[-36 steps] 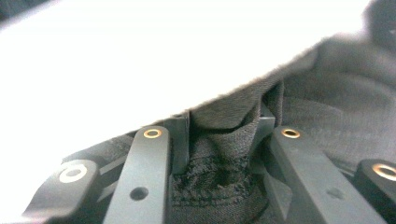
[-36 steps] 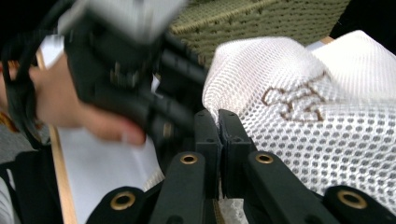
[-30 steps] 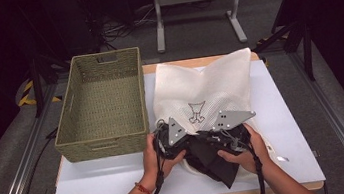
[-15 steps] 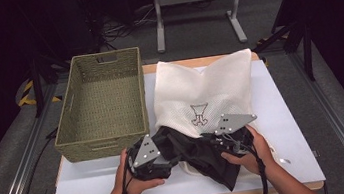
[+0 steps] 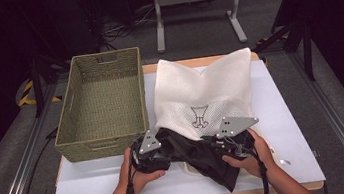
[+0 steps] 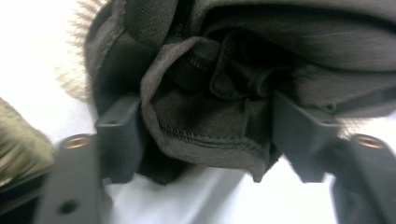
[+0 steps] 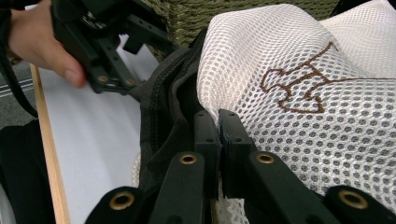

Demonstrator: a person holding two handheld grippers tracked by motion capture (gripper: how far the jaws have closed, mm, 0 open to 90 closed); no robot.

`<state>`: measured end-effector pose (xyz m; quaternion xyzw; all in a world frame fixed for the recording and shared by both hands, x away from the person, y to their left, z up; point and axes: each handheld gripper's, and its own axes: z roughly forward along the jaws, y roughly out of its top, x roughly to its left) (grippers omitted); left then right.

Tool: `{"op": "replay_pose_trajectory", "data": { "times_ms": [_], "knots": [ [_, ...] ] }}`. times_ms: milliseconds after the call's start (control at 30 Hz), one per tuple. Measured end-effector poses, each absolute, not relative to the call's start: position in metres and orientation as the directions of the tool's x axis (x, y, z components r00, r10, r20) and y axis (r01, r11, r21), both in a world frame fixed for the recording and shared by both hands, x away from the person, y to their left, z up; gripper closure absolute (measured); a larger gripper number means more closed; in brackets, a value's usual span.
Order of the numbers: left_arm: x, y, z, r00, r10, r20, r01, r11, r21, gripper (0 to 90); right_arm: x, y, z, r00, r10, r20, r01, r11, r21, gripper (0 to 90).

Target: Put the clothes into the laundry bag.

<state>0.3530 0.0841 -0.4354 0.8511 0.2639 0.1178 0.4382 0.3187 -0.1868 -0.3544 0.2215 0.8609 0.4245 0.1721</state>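
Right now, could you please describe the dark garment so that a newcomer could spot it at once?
On the white table, right of the green woven basket, lies a white mesh bag. At the bag's near edge, a crumpled black garment sits between the two claws, the only dark cloth there.

A: Home or lab?
B: A lab or test studio. The white bench (image 5: 96,187) sits between metal rails (image 5: 23,167), with dark surroundings, cables (image 5: 121,30) on grey floor and a metal stand (image 5: 195,3) behind.
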Motion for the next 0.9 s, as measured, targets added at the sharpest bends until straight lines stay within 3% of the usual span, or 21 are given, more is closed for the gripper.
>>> {"op": "replay_pose_trajectory", "data": {
  "times_ms": [33, 67, 200, 367, 567, 733, 833, 900],
  "knots": [
    [0.353, 0.084, -0.435, 0.833, 0.553, -0.031, 0.346, -0.477, 0.808, 47.8, 0.319, -0.187, -0.354, -0.843, 0.527, -0.108, 0.235, 0.542, 0.807, 87.2],
    [0.354, 0.082, -0.437, 0.841, 0.540, -0.026, 0.335, -0.483, 0.809, 47.8, 0.319, -0.187, -0.355, -0.843, 0.527, -0.111, 0.233, 0.544, 0.806, 87.2],
    [0.352, 0.081, -0.431, 0.880, 0.472, -0.045, 0.295, -0.470, 0.832, 75.9, 0.320, -0.186, -0.356, -0.843, 0.527, -0.108, 0.234, 0.540, 0.808, 87.2],
    [0.355, 0.071, -0.427, 0.905, 0.422, -0.060, 0.261, -0.439, 0.860, 80.0, 0.321, -0.184, -0.351, -0.845, 0.530, -0.071, 0.245, 0.501, 0.830, 87.3],
    [0.354, 0.045, -0.418, 0.928, 0.372, -0.012, 0.184, -0.429, 0.885, 80.9, 0.322, -0.185, -0.343, -0.843, 0.535, -0.054, 0.239, 0.462, 0.854, 87.4],
    [0.362, 0.026, -0.419, 0.902, 0.426, 0.067, 0.147, -0.450, 0.881, 81.7, 0.318, -0.183, -0.341, -0.853, 0.520, -0.040, 0.237, 0.455, 0.859, 87.5],
    [0.376, 0.026, -0.428, 0.886, 0.464, 0.014, 0.196, -0.401, 0.895, 81.7, 0.317, -0.182, -0.343, -0.857, 0.514, -0.037, 0.246, 0.471, 0.847, 87.5],
    [0.382, 0.024, -0.432, 0.868, 0.495, 0.047, 0.187, -0.413, 0.891, 82.2, 0.318, -0.183, -0.346, -0.861, 0.507, -0.035, 0.252, 0.485, 0.838, 87.5]
  ]
}}
